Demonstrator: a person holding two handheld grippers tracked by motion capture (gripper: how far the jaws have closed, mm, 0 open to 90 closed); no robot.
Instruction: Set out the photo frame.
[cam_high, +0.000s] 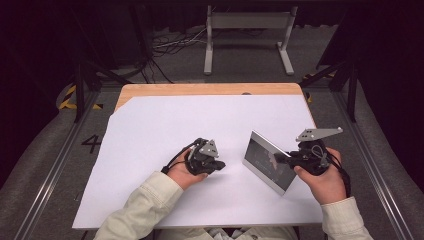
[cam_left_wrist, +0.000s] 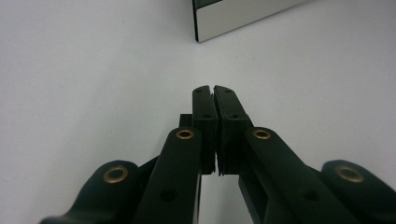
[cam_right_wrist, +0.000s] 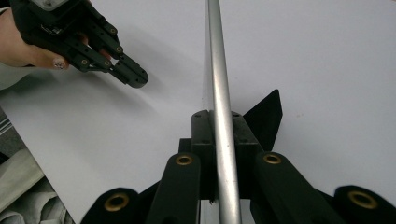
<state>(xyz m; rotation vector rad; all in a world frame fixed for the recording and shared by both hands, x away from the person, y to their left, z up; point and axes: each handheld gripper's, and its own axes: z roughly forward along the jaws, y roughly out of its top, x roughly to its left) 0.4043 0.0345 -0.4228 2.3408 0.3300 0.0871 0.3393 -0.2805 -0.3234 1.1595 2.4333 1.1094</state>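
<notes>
Sleeved forearms are entering the high view at the bottom; the right tool (cam_high: 290, 158) is pinching a framed panel (cam_high: 265, 161), holding it tilted on edge on the white-covered worktop (cam_high: 165, 120), while the left tool (cam_high: 216, 165) is idling nearby. Left gripper view: its jaws are pressing together on nothing, the panel's corner (cam_left_wrist: 243, 16) standing ahead. Right gripper view: jaws are clamping the silver frame edge (cam_right_wrist: 219, 93). Lifting looks begun, placement remaining; no containers are present.

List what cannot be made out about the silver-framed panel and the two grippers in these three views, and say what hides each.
- Picture frame: image on its face too small and dim, high view.
- Its face, right gripper view: frame seen edge-on.
- Its top, left gripper view: cut off by upper edge.
- Black stand: partly behind right gripper.
</notes>
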